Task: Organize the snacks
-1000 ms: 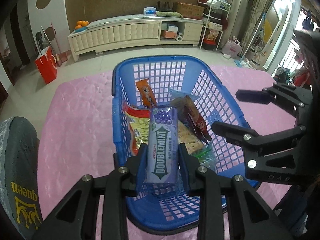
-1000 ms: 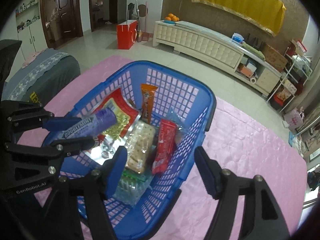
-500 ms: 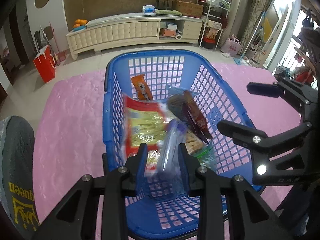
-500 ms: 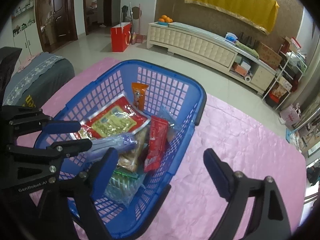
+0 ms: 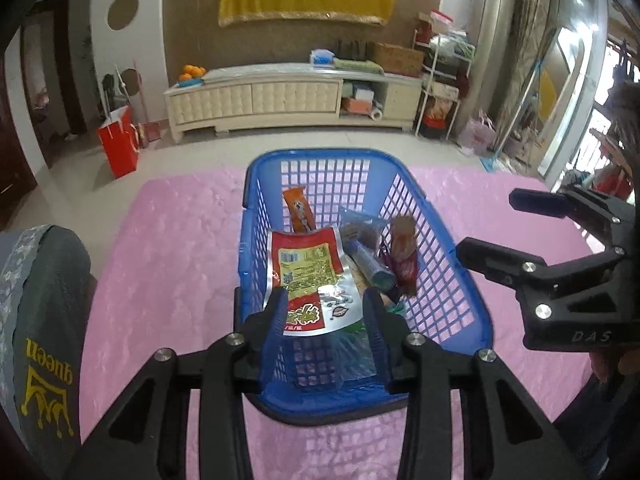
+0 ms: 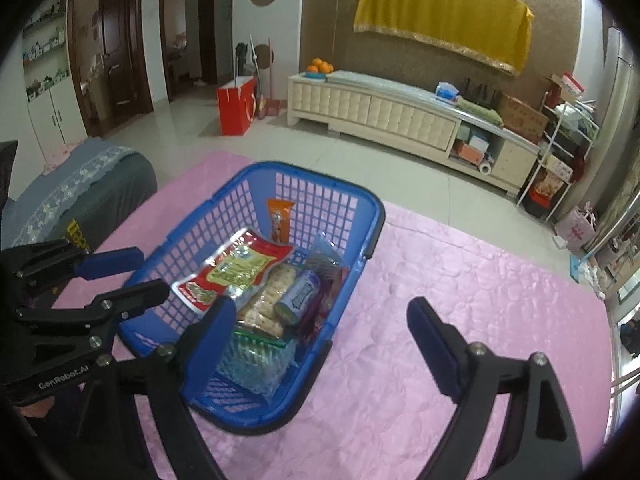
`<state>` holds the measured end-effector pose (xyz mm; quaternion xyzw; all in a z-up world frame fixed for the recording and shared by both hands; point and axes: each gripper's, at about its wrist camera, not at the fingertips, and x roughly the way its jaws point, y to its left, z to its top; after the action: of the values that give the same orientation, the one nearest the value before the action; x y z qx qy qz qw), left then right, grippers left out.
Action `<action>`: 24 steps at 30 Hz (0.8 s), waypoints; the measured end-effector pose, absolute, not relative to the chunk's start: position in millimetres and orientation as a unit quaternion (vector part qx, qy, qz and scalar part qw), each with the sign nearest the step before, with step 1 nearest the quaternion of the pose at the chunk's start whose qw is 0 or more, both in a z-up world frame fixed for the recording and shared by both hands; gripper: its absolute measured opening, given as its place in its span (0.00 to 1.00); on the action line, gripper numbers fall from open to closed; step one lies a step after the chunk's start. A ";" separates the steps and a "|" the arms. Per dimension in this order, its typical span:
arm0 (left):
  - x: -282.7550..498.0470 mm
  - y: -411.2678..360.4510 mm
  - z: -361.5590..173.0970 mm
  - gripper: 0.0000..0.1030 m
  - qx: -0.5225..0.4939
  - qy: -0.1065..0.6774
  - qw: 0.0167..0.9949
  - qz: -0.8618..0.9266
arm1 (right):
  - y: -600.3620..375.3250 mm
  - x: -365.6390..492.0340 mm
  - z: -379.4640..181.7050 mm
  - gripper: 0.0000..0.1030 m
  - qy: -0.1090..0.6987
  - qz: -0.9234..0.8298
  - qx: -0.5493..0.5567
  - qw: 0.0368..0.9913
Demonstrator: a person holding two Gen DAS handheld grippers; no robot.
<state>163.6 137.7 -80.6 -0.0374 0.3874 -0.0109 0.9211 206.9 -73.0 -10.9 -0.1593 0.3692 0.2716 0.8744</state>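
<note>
Between the blue pads of the left gripper (image 5: pixel 325 322) there's nothing but air now: the jaws have just been opening and they stand a little apart, hanging over the near end of the blue basket (image 5: pixel 464 300). The gum pack (image 5: pixel 370 264) is lying down in the basket just ahead of the fingertips, tilted, propped across the other snacks, with its round end pointing back toward the gripper. In the right wrist view you can read it as a purple-blue roll (image 6: pixel 298 296) resting on top of the cracker pack (image 6: pixel 266 300).

Right beside the gum, on the gripper's left, there's a big red and yellow foil bag (image 5: pixel 310 276) lying flat, its near end sitting between the left gripper's pads in the view. Further out, leaning against the far wall of the basket, is a small orange sachet (image 5: pixel 298 210). On the other side of the gum there's a dark red packet (image 5: pixel 404 256) against the side mesh, a bit blurry.

The right gripper (image 6: pixel 320 344) is spread wide, also just been opening, nothing in it. It hovers off to the right of the basket, one finger over the near corner and the other over the pink tablecloth (image 6: pixel 460 280).

Everything sits on that pink cloth. A grey cushion (image 5: pixel 36 308) with yellow lettering is at the far left.
</note>
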 end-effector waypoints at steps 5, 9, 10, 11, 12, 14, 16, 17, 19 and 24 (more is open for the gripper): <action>145.0 127.3 -67.0 0.35 -0.028 0.363 0.932 0.000 | -78.5 190.1 0.3 0.89 0.355 0.276 -0.148 0.881; 130.2 124.7 -56.3 0.35 -0.034 0.338 0.940 0.017 | -85.8 180.1 5.9 0.89 0.346 0.271 -0.135 0.888; 125.9 124.4 -54.1 0.35 -0.035 0.331 0.943 0.021 | -87.1 177.8 6.7 0.89 0.344 0.271 -0.133 0.889; 120.8 124.3 -51.0 0.37 -0.038 0.323 0.945 0.026 | -89.5 174.3 9.3 0.89 0.340 0.271 -0.130 0.891; 118.0 124.5 -49.1 0.39 -0.041 0.317 0.947 0.028 | -91.5 172.6 11.2 0.89 0.337 0.270 -0.127 0.893; 109.2 125.5 -44.5 0.42 -0.052 0.302 0.951 0.026 | -94.8 167.7 14.3 0.89 0.332 0.268 -0.120 0.897; 102.1 123.2 -41.0 0.46 -0.051 0.294 0.954 0.023 | -99.1 161.3 16.0 0.90 0.326 0.268 -0.112 0.900; 99.7 121.2 -39.4 0.51 -0.045 0.291 0.955 0.025 | -100.5 158.9 16.9 0.90 0.324 0.266 -0.110 0.901; 93.2 116.1 -36.2 0.56 -0.032 0.283 0.958 0.031 | -102.8 152.2 19.3 0.90 0.315 0.263 -0.110 0.905; 75.8 106.0 -25.9 0.78 -0.026 0.261 0.965 0.018 | -108.2 134.6 25.5 0.93 0.296 0.253 -0.113 0.914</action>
<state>75.8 106.0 -25.9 -0.0255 0.2605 0.0181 0.9650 134.6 -108.2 25.5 -0.1129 0.2961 0.2532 0.9140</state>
